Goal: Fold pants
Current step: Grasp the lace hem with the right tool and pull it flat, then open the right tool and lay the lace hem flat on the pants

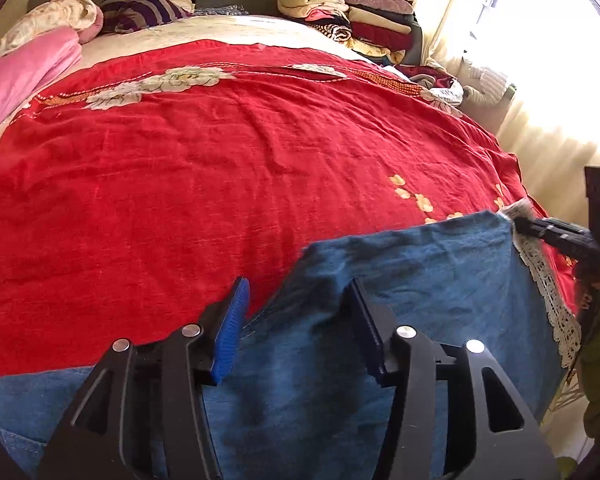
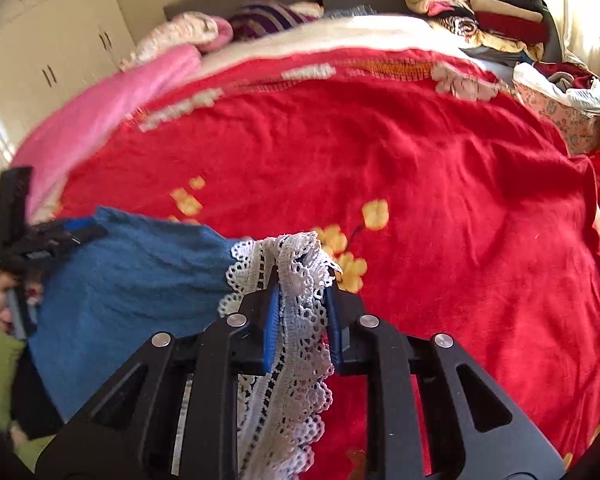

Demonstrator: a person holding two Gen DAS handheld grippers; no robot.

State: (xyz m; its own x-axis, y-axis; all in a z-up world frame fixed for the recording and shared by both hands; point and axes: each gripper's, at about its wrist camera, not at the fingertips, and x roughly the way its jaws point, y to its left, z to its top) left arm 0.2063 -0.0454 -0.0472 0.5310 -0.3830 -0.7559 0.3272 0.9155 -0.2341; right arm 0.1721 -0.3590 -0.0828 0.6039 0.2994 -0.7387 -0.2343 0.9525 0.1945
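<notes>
From my left wrist, my left gripper (image 1: 296, 300) stands about half open, its ribbed blue fingers (image 1: 232, 332) astride the near-left edge of the pants (image 1: 400, 280) but pressing on nothing; the cloth lies slack between and beneath them. The pants are blue denim, soft and faintly creased, spread on the red bedspread (image 1: 220, 152), which is nubbly with pale flower prints. Off to the right of my fingers I see the other gripper biting the far corner, where a white lace hem (image 1: 548, 300) runs along the leg. From my right wrist, my right gripper (image 2: 302, 300) is nearly closed on that lace hem (image 2: 296, 320), the openwork trim bunched between the pads and trailing down past them; the denim (image 2: 132, 288) stretches away to the left of my fingers, and the red bedspread (image 2: 460, 200) fills everything ahead. I judge I am taking hold of one end of the pants for a fold: the right corner is caught, the left is not yet. Next, my left fingers should close on the denim edge, then both lift together and carry it over evenly, since lace is thin and could slip.
</notes>
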